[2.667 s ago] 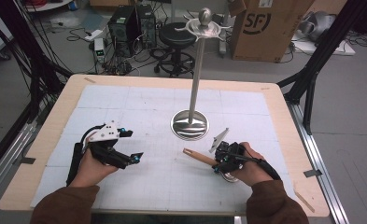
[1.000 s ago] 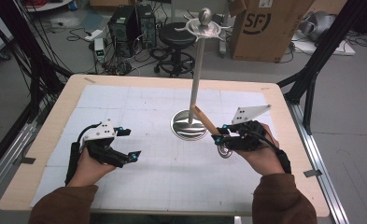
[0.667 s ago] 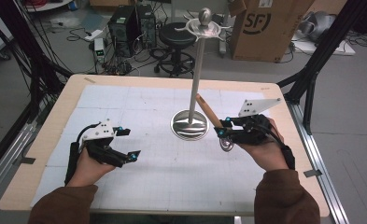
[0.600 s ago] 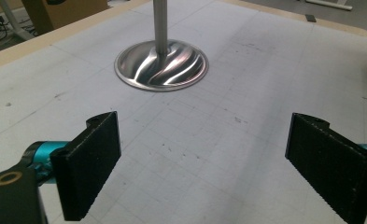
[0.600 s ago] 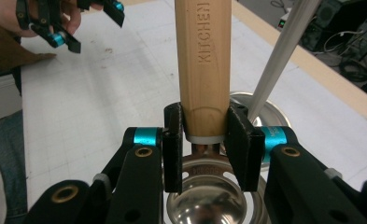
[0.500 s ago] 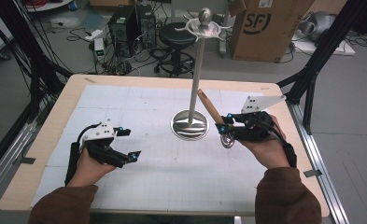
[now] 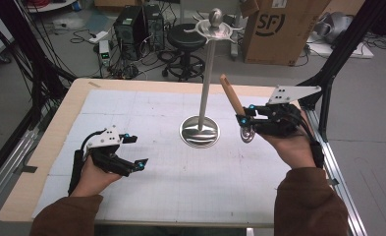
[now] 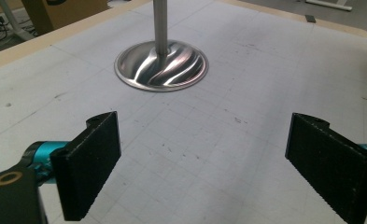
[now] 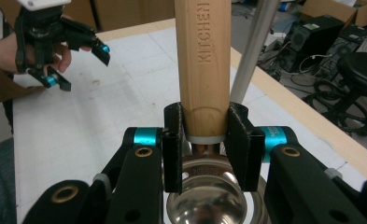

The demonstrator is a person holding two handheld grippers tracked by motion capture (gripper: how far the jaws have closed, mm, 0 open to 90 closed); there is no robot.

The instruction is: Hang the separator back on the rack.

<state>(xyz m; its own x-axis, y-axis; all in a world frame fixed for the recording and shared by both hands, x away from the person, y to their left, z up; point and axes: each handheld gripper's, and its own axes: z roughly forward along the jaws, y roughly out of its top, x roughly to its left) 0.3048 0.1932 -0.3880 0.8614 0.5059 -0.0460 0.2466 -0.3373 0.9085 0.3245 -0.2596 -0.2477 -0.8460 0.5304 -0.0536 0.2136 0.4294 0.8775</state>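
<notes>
Wooden-handled utensil (image 7: 232,101), a steel ladle or measuring spoon by its bowl, is clamped in the right gripper (image 7: 240,121) at the base of the handle, just above the metal neck. It is held clear of the table (image 7: 146,101), handle tilted upward, bowl hanging below the jaws, just right of the stand's round base (image 7: 199,131).

Step in hand, as judged: the utensil is lifted and carried toward the chrome hanging stand (image 7: 206,78), presumably to be hung on one of the hooks of its top ring (image 7: 215,30). The handle end sits well below that ring. The next move calls for raising the utensil higher and bringing whatever hanging point it has to a hook; no hole or loop can be made out, so the manner of hanging cannot be confirmed.

Left gripper (image 7: 131,152) rests low over the table's left half, jaws spread wide, nothing between them.

View comparison: the right gripper view shows the grip in detail, both pads (image 9: 239,140) pressed against the handle (image 9: 203,60), the word KITCHEN stamped on the wood, and the shiny bowl (image 9: 214,198) beneath. The high view supplies the hooks and the height gap. The left gripper view gives the fluted base (image 8: 161,65) at close range and confirms its own empty jaws.
</notes>
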